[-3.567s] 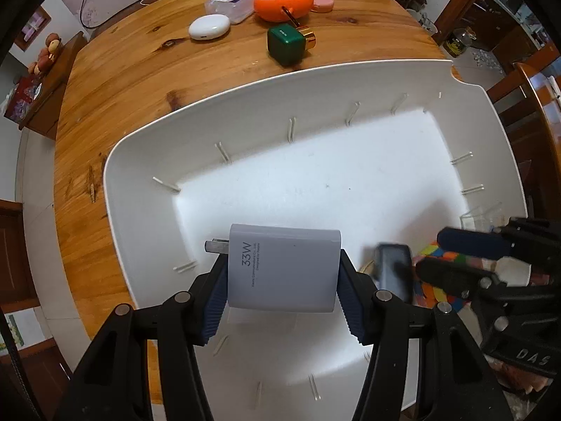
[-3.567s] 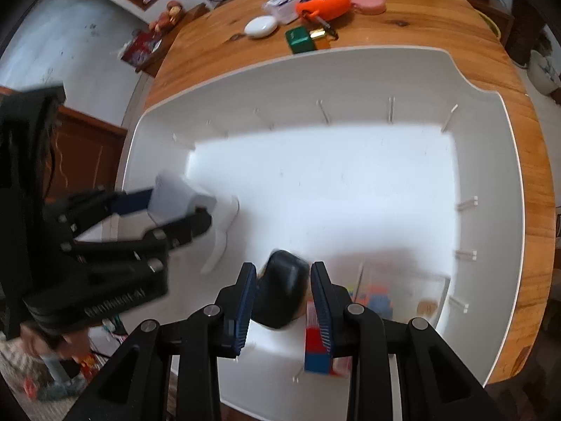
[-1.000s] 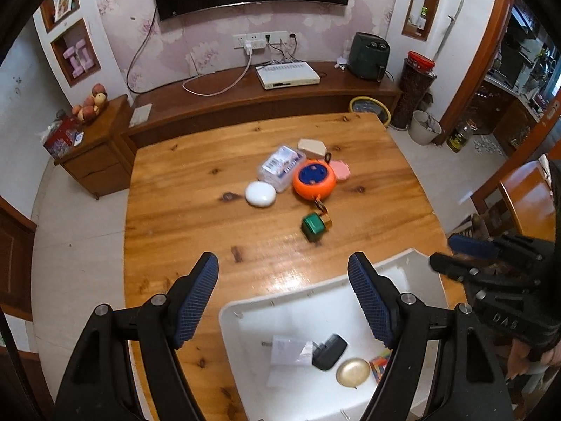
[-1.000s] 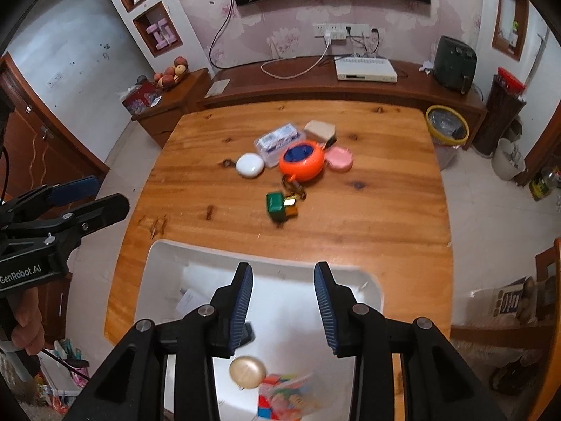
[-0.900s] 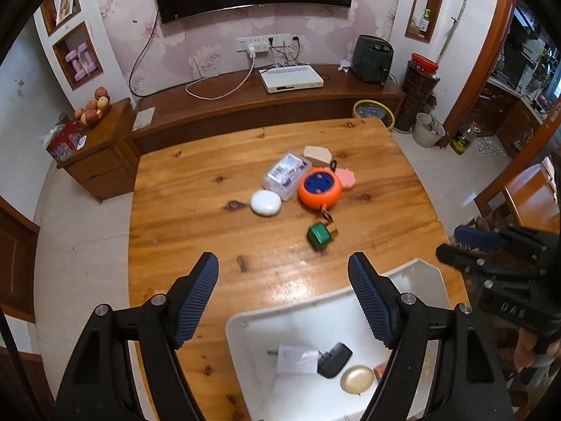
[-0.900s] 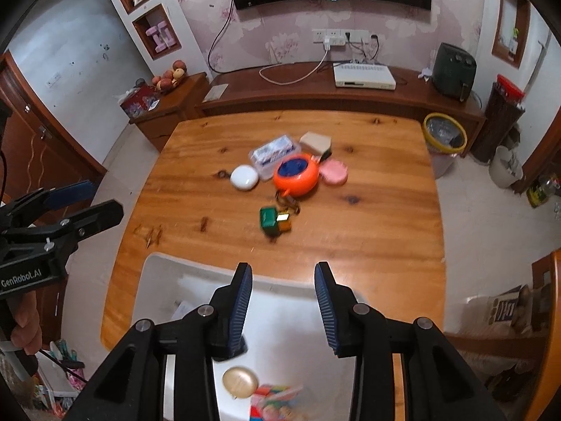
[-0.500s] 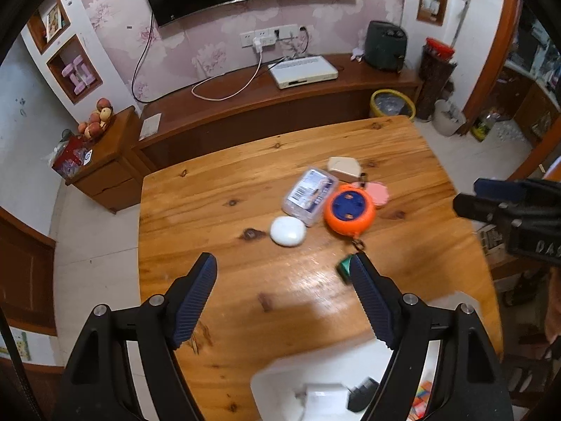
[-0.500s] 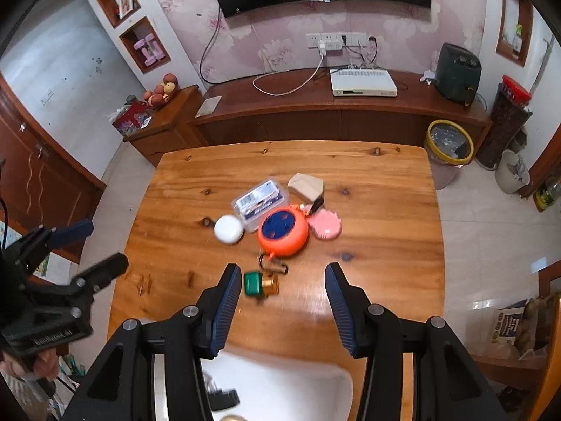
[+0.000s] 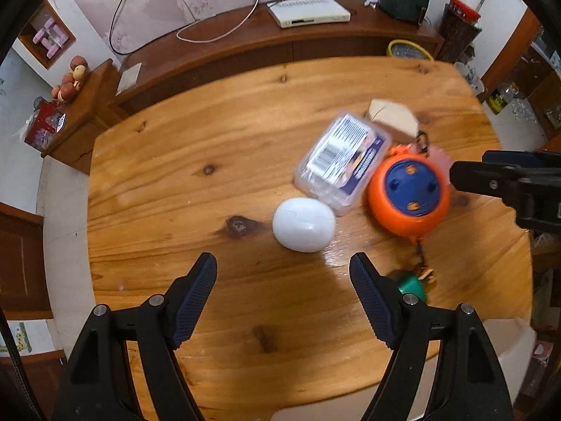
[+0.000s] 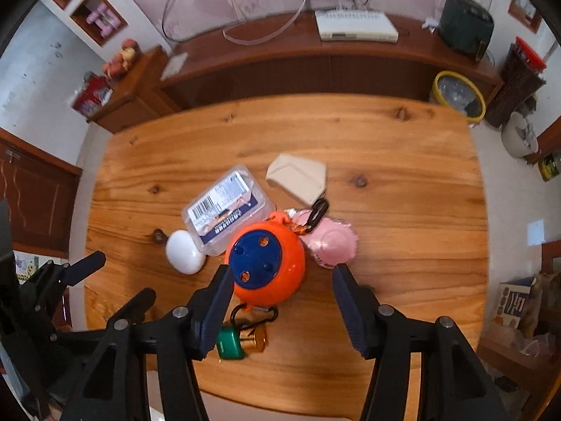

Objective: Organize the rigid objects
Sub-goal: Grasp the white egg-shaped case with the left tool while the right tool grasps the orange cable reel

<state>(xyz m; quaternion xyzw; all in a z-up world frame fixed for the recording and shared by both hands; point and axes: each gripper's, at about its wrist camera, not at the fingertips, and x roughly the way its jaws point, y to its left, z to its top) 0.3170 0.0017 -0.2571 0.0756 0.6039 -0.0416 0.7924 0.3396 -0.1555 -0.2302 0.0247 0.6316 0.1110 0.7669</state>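
Blue-padded and empty, the right gripper [image 10: 282, 287] has just been spreading its jaws above the orange ball [image 10: 265, 267], while the left gripper [image 9: 282, 282] hangs apart over the white oval case [image 9: 303, 225]. Both things lie on the wooden bench [image 9: 175, 182] beside the clear box [image 9: 343, 163], so this looks like the reach for the next pair. Each gripper must next come down until its pads straddle its target, then close.

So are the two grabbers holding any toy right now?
No. The left gripper is open over bare table. The right gripper has just been opening, and the orange ball sits untouched between its fingers.

An orange ball [image 10: 268, 268] with a blue cap, a white oval case [image 9: 303, 225], a pink dish [image 10: 331, 242], a green lock [image 10: 229, 343].
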